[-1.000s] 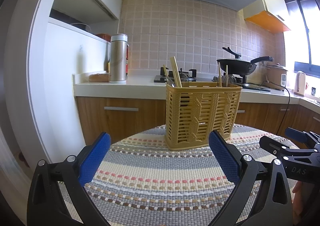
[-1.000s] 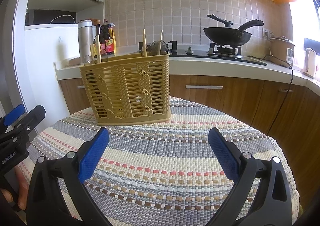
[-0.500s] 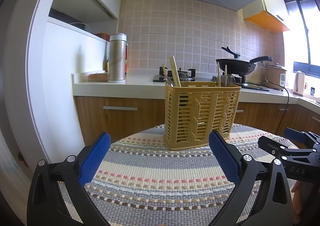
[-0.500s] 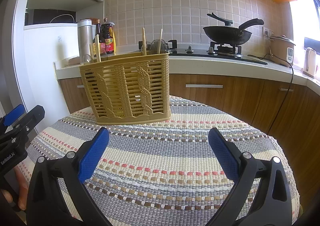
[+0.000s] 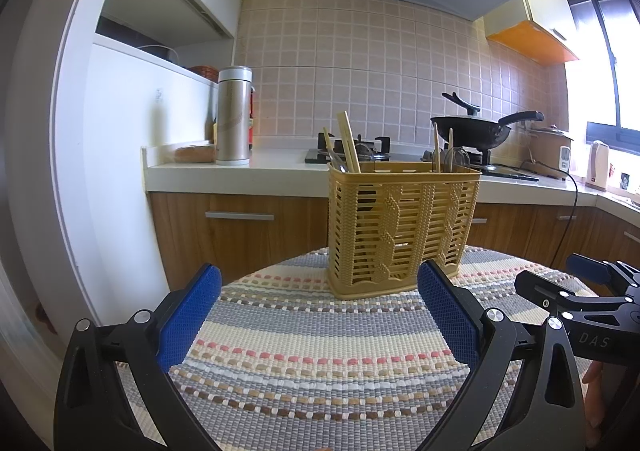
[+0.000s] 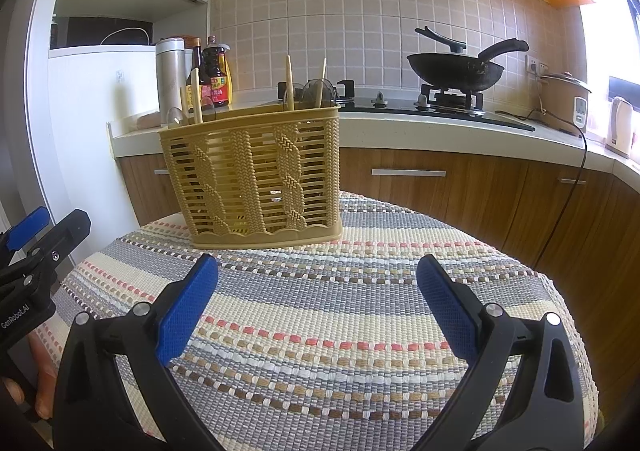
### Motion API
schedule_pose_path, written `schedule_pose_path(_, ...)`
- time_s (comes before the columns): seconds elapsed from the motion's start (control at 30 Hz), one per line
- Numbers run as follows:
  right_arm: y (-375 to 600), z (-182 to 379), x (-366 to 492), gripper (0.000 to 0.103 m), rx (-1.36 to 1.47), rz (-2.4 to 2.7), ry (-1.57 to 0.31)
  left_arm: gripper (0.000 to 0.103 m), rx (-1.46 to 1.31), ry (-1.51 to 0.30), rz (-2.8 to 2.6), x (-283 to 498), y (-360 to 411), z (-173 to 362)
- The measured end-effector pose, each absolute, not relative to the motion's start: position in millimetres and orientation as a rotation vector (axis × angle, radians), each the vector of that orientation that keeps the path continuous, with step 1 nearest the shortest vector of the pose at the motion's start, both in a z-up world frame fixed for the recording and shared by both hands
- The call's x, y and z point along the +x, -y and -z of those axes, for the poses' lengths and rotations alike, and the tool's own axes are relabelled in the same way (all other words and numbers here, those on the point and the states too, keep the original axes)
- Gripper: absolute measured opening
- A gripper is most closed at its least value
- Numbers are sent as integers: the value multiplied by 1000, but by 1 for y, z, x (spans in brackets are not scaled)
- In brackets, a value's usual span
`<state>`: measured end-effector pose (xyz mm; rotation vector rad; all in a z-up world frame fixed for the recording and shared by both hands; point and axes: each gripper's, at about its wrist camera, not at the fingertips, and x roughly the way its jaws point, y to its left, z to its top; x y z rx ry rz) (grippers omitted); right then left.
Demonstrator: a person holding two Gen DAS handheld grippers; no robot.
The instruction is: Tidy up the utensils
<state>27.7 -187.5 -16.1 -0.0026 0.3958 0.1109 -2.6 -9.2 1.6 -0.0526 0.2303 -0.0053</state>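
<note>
Both grippers, left (image 5: 318, 309) & right (image 6: 316, 301), jaws spread wide, empty, near utensil basket (image 6: 256, 179)

Mustard-yellow utensil basket (image 6: 256, 179), slatted with braided cable columns down its sides. Under it, a woven cloth (image 6: 340, 315) striped grey and cream, dotted with rows of coral, brown and tan. Pale wooden chopsticks (image 5: 349, 143) poke above the rim. Each gripper is black with blue dimpled pads (image 6: 188, 309). Behind: a black wok (image 6: 456, 71), beige wall tiles (image 5: 360, 71), brown wood-grain cabinets (image 6: 440, 191).
</note>
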Motion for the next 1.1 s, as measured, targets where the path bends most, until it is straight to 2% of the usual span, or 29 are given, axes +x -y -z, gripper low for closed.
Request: schedule_pose_path(1.1, 187, 15, 26, 95, -9, -103, -388, 95, -66, -273, 10, 7, 4, 2)
